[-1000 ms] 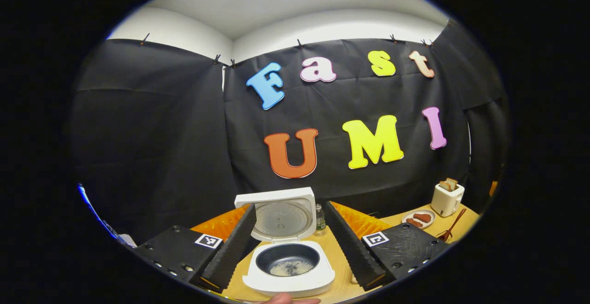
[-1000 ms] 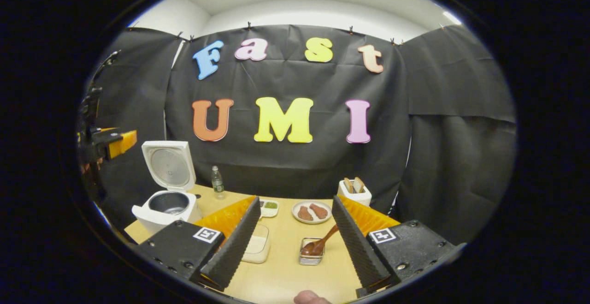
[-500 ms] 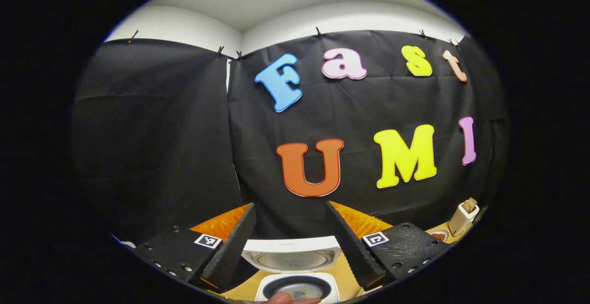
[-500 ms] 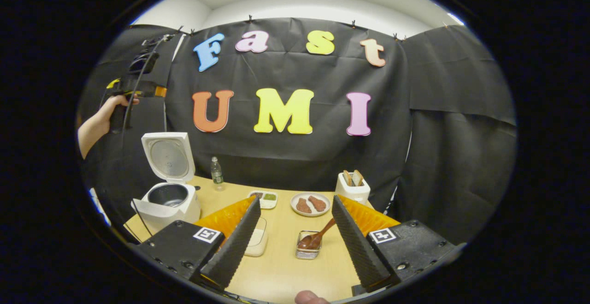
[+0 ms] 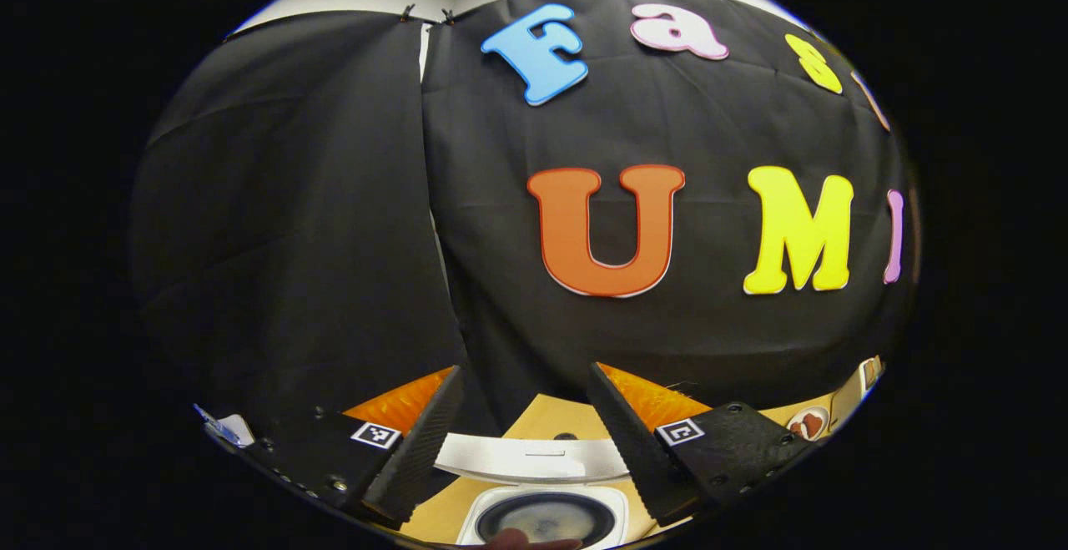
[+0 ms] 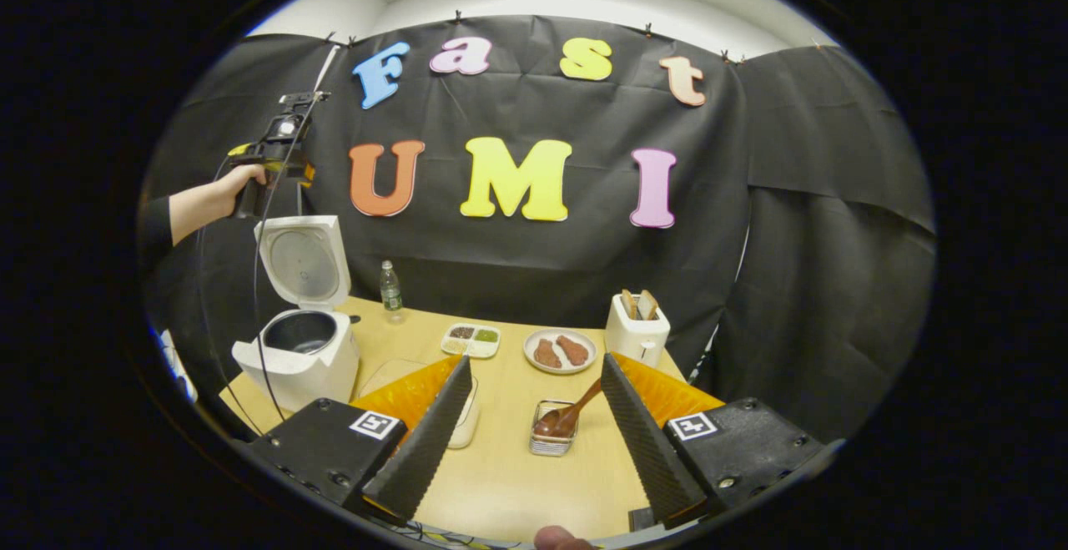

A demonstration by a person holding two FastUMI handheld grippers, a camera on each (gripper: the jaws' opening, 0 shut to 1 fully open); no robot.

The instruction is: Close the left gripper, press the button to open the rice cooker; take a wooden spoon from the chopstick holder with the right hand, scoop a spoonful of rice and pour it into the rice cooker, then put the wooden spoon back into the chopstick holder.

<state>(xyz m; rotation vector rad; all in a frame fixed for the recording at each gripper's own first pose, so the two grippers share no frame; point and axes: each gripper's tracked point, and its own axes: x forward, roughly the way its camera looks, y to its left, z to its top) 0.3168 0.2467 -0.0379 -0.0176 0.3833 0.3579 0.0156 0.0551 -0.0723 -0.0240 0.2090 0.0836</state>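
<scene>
A pale wooden table (image 6: 501,483) stands before black cloth. At its left the white rice cooker (image 6: 299,362) sits with its lid (image 6: 302,259) up, the dark pot showing some rice, so the pour looks done. My left gripper (image 5: 524,437) hangs above it, jaws wide, holding nothing. My right gripper (image 6: 531,429) is likewise open and empty; between its fingers the brown wooden spoon (image 6: 566,416) leans in the small wire chopstick holder (image 6: 551,440), apparently returned.
</scene>
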